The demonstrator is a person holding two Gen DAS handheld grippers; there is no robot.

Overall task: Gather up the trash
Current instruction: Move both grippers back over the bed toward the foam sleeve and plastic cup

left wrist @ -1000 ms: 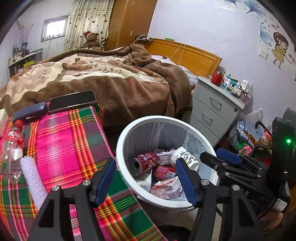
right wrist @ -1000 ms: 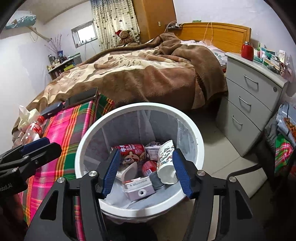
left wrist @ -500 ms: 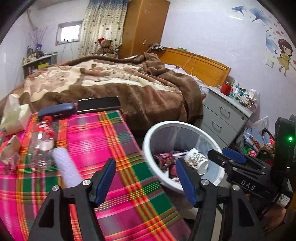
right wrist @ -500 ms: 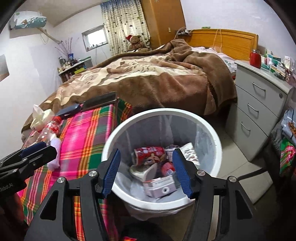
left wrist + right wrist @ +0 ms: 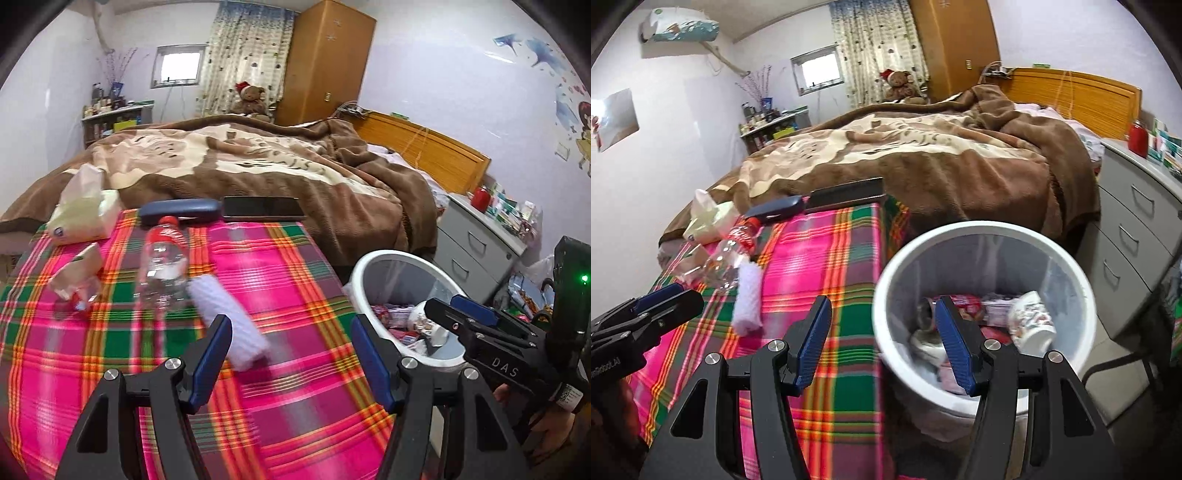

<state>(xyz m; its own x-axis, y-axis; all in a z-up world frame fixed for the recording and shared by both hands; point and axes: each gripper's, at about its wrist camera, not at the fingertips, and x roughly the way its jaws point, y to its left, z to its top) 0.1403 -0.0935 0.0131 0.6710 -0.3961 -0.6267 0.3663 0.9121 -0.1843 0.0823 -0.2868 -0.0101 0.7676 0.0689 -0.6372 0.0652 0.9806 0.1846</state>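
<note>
A white trash bin (image 5: 373, 266) (image 5: 1075, 266) stands on the floor to the right of a table with a pink plaid cloth (image 5: 288, 266) (image 5: 827, 258); it holds cans, cartons and a paper cup (image 5: 1032, 325). On the cloth lie an empty clear bottle (image 5: 162, 266) (image 5: 729, 258), a white foam sleeve (image 5: 229, 321) (image 5: 748, 299) and a crumpled wrapper (image 5: 75, 277). My left gripper (image 5: 291, 354) is open and empty over the cloth, just right of the sleeve. My right gripper (image 5: 882, 339) is open and empty at the bin's left rim.
A tissue pack (image 5: 83, 214), a dark blue case (image 5: 179, 210) and a black phone (image 5: 264, 208) lie at the table's far edge. A bed with a brown blanket (image 5: 258, 166) stands behind. A grey drawer unit (image 5: 476, 236) is right of the bin.
Both grippers have swung left, away from over the bin and toward the table. The paper cup that sat between the right fingers now lies in the bin. Both grippers stay open.
</note>
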